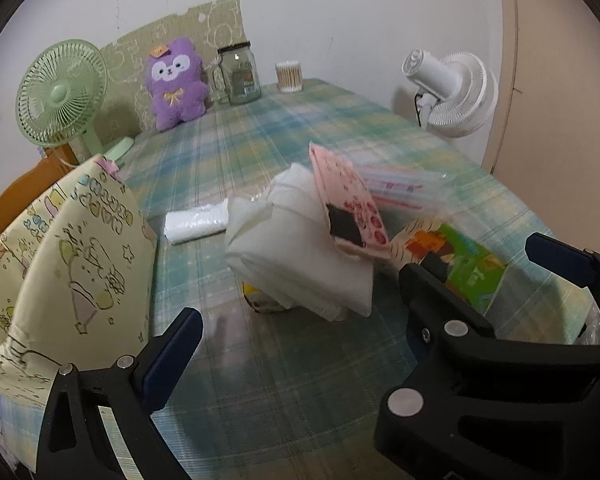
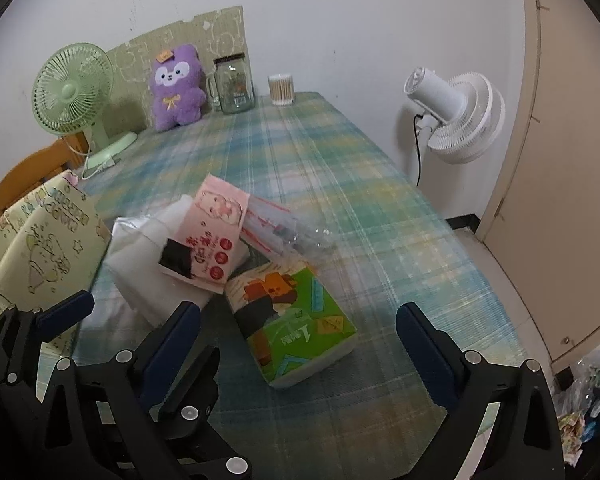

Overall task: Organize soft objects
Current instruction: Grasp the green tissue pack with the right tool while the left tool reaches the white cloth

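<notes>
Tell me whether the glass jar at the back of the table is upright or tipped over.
Upright. The glass jar stands on its base beside the purple plush toy, its dark lid on top.

Left gripper (image 1: pixel 300 316) hangs low at six o'clock, jaws spread wide, empty. Right gripper (image 2: pixel 298 324) sits alongside toward three o'clock, jaws equally wide, empty.
</notes>
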`<state>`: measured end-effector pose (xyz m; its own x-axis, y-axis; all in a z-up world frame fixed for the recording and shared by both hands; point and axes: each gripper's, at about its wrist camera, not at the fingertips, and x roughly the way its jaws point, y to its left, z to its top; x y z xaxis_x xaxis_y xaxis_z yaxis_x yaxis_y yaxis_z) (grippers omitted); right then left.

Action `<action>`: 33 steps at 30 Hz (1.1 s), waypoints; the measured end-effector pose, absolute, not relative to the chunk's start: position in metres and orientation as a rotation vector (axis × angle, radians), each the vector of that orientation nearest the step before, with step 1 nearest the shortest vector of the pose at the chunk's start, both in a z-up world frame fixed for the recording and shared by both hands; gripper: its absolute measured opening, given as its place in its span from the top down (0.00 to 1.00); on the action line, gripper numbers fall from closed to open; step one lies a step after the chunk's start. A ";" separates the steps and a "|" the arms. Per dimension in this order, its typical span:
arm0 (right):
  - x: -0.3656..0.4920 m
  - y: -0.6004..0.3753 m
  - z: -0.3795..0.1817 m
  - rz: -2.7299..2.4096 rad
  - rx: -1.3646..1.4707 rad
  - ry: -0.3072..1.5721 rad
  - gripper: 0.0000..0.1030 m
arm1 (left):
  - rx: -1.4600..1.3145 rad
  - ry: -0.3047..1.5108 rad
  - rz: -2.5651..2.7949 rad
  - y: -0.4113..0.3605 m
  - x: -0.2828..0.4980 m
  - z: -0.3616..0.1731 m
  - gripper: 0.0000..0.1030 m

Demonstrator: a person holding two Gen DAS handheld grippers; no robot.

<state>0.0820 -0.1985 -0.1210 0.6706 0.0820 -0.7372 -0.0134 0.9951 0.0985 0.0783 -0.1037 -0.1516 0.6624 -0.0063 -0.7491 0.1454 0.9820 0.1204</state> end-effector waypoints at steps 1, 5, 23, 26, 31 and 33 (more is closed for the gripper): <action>0.084 -0.199 -0.123 0.056 0.089 0.839 0.04 | 0.179 0.845 -0.085 -0.104 0.079 -0.152 0.00; 0.087 -0.200 -0.130 0.045 0.089 0.847 0.09 | 0.199 0.854 -0.080 -0.108 0.081 -0.156 0.00; 0.089 -0.205 -0.122 0.102 0.158 0.861 0.39 | 0.222 0.821 -0.022 -0.104 0.089 -0.145 0.00; 0.088 -0.204 -0.115 0.098 0.152 0.844 0.39 | 0.212 0.813 -0.011 -0.101 0.092 -0.141 0.00; 0.088 -0.205 -0.112 0.089 0.152 0.841 0.39 | 0.222 0.800 -0.006 -0.102 0.095 -0.142 0.00; 0.090 -0.206 -0.112 0.082 0.159 0.846 0.39 | 0.228 0.798 -0.001 -0.103 0.098 -0.143 0.00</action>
